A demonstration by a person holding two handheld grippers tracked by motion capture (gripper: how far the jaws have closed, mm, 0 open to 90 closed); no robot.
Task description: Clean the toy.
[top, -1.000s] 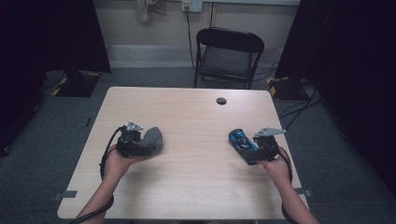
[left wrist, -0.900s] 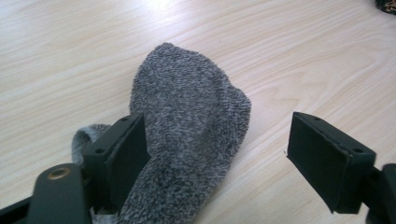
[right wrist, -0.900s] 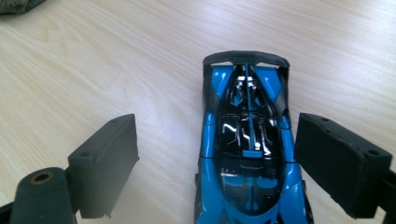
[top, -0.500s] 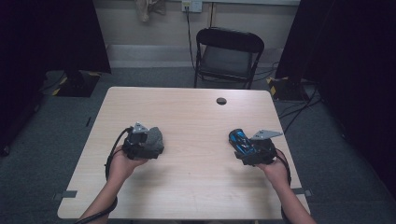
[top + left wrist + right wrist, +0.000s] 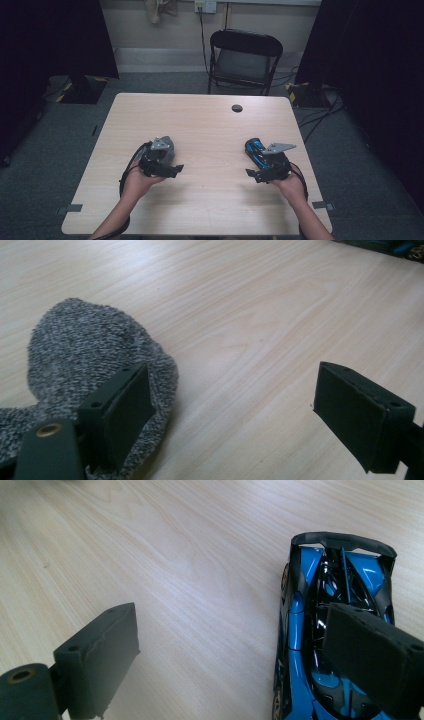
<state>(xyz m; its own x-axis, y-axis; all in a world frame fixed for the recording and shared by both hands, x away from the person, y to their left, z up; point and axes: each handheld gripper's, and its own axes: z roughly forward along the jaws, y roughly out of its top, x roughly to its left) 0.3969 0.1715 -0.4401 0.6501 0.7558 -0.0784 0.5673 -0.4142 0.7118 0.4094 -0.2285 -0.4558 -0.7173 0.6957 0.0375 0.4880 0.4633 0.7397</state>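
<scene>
A grey knit cloth (image 5: 85,350) lies on the wooden table (image 5: 210,130), partly under one jaw of my left gripper (image 5: 237,395). Those jaws have just been opening and stand wide open, with bare table between them. In the high view the left gripper (image 5: 167,166) sits left of centre over the cloth (image 5: 169,149). A blue and black toy car (image 5: 305,630) lies beside my right gripper (image 5: 232,645), one jaw above its roof. These jaws have also just been opening and hold nothing. From above, the car (image 5: 254,149) is just beyond the right gripper (image 5: 260,169).
A small dark round cap (image 5: 237,108) is set in the far part of the table. A black folding chair (image 5: 245,60) stands behind the far edge. Cables (image 5: 310,125) run over the grey floor at the right.
My left hand has moved right, toward the table's middle, over the grey cloth. The right hand and the car have stayed about where they were.
</scene>
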